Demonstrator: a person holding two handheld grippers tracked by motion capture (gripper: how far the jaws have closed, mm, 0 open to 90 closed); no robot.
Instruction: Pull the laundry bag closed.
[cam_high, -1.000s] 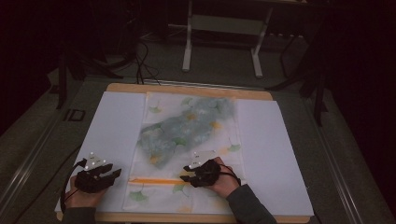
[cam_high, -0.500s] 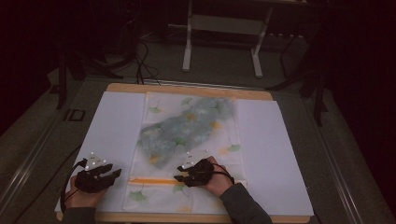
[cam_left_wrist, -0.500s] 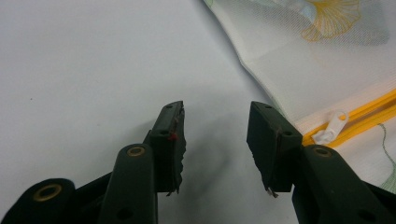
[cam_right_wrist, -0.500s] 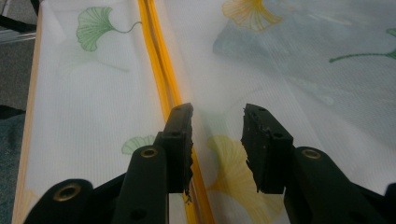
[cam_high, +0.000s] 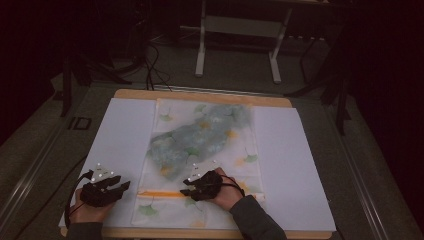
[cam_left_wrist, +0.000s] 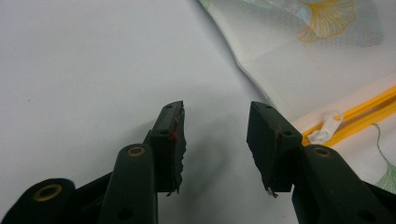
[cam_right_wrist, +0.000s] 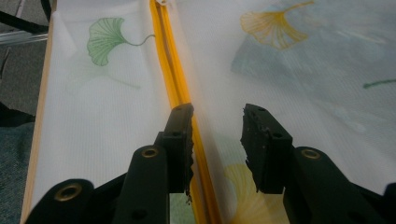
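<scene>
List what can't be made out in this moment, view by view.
- High view: what the blue-grey item inside the mesh bag is; the mesh veils it.
- High view: whether the left tongs and right tongs are open; too small and dim.
- Right gripper view: the yellow zipper runs off the bottom edge.
- Left gripper view: the zipper's far end is cut off by the right edge.

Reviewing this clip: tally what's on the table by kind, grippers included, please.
White mesh laundry bag with ginkgo-leaf print and orange zipper: 1
Blue-grey garment inside the bag: 1
White zipper pull: 1
White table covering: 1
Black two-jaw grippers, left gripper and right gripper, both open: 2
Total: 6
</scene>
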